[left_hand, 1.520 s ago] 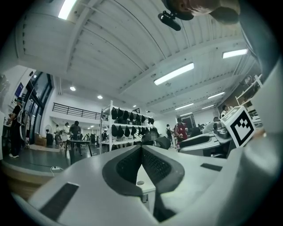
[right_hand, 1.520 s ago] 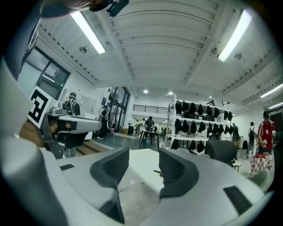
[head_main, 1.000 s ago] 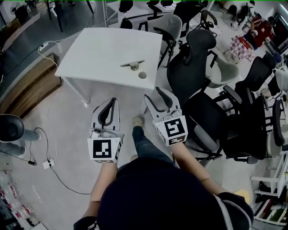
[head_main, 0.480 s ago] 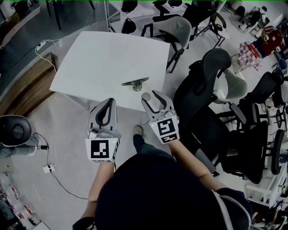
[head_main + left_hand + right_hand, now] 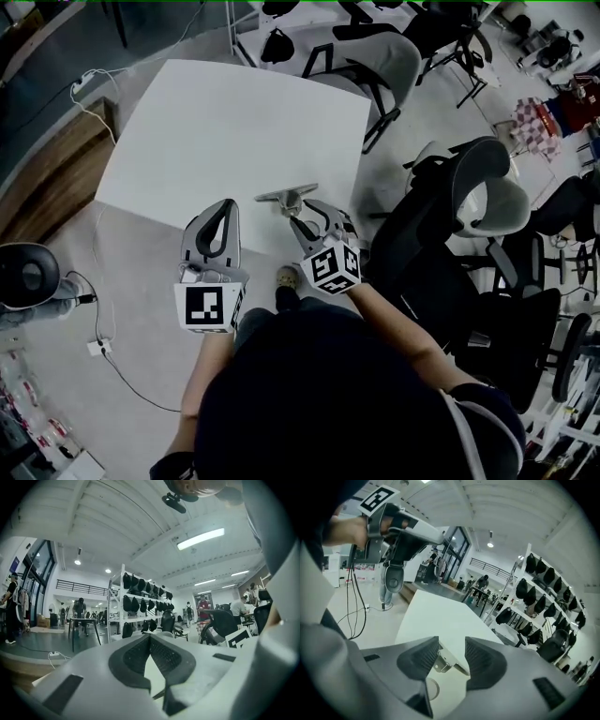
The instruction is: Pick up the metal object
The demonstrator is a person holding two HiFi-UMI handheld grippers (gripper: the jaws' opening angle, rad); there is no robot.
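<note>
The right gripper [image 5: 305, 217] has moved in over the white square bench [image 5: 216, 131], so its spread jaws, now closing, straddle the flat grey metal bracket [image 5: 286, 195] lying near the front edge, not yet pinched, while the left gripper [image 5: 225, 211] hangs alongside, jaws pressed together and empty.

The left tongs [image 5: 150, 636], tips together and empty, point toward a shelf [image 5: 137, 605] hung with dark items.
</note>
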